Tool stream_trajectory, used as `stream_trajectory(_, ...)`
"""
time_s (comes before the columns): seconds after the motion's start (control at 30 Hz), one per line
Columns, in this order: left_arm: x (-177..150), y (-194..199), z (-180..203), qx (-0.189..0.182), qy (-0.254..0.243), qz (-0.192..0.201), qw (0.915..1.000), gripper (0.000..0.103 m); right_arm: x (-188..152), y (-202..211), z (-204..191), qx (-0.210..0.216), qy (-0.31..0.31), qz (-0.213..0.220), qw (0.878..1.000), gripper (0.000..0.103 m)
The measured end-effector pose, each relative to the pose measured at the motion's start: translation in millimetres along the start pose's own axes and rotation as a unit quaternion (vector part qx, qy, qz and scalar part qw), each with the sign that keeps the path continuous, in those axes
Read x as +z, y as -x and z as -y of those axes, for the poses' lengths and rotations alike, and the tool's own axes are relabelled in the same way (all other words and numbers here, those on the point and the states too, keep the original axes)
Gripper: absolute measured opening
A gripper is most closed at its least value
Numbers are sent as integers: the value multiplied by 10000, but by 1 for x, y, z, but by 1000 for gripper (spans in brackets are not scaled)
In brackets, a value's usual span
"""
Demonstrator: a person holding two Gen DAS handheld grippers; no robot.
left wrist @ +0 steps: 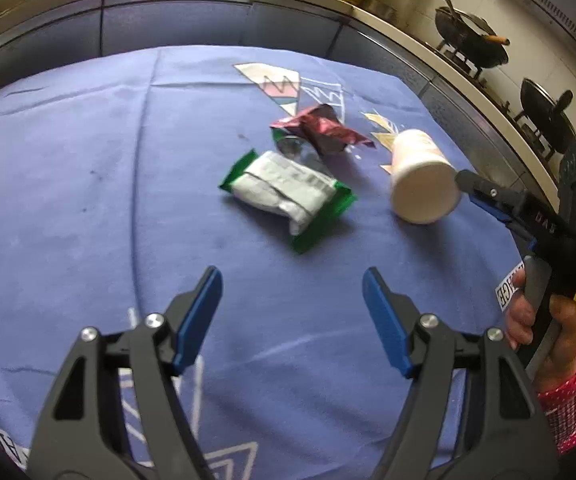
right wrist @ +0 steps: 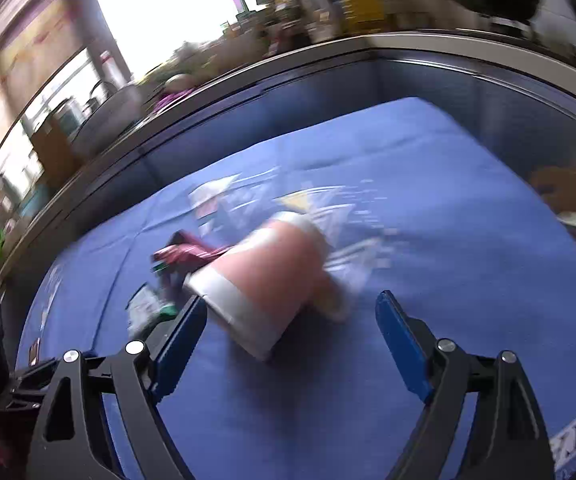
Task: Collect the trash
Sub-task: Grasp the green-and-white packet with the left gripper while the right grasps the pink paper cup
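My left gripper hangs over the blue cloth on the desk, jaws apart with nothing between them. Just ahead lies the green-edged wrapper: light, crinkly film that I judge slippery, so I would pinch it across its puffed white middle rather than a thin edge. To its right the paper cup lies on its side, base toward me. My right gripper has its jaws spread wide, one fingertip close by the cup's base, not clamped. The cup looks light and crushable; I would close gently across its wall near the stiffer base. Beyond sits the crumpled maroon wrapper, soft and easy to nip.
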State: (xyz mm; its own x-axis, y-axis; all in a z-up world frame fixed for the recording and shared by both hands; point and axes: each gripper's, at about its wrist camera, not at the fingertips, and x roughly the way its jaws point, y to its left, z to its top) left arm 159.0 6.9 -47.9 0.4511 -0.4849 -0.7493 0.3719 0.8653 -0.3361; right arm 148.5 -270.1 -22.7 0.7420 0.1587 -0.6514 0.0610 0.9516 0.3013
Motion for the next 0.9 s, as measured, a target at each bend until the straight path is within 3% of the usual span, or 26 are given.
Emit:
stream_trajectory(0.23, 2, -8, 14, -90, -146, -92, 9998, 70, 1, 25, 43, 185, -682, 166, 9974, 83)
stream_trajectory(0.33, 1, -11, 18, -132, -169, -155, 9996, 70, -2, 38, 61, 462, -1097, 253, 9926, 72)
stream_trajectory(0.4, 1, -13, 19, -153, -175, -180, 9996, 70, -5, 42, 68, 727, -1370, 185, 9877, 59)
stream_trajectory(0.5, 2, -14, 20, -110, -208, -169, 9996, 70, -9, 40, 68, 1103, -1587, 0, 9811, 54)
stream_trajectory(0.63, 3, -13, 23, 149, -288, -107, 9994, 70, -6, 39, 49, 701, -1021, 71, 9923, 54)
stream_trajectory(0.77, 7, -16, 29, 612, -572, -7, 9965, 70, -7, 22, 25, 292, -198, -136, 9993, 54)
stream_trajectory(0.83, 9, -21, 36, 797, -764, 34, 9939, 80, -8, 6, 16, 162, 108, -250, 9995, 53)
stream_trajectory(0.87, 11, -25, 39, 878, -839, 69, 9926, 83, -8, -2, 14, 159, 162, -304, 9993, 39)
stream_trajectory(0.9, 14, -29, 42, 993, -930, 118, 9906, 83, -6, -11, 14, 185, 188, -381, 9989, 12)
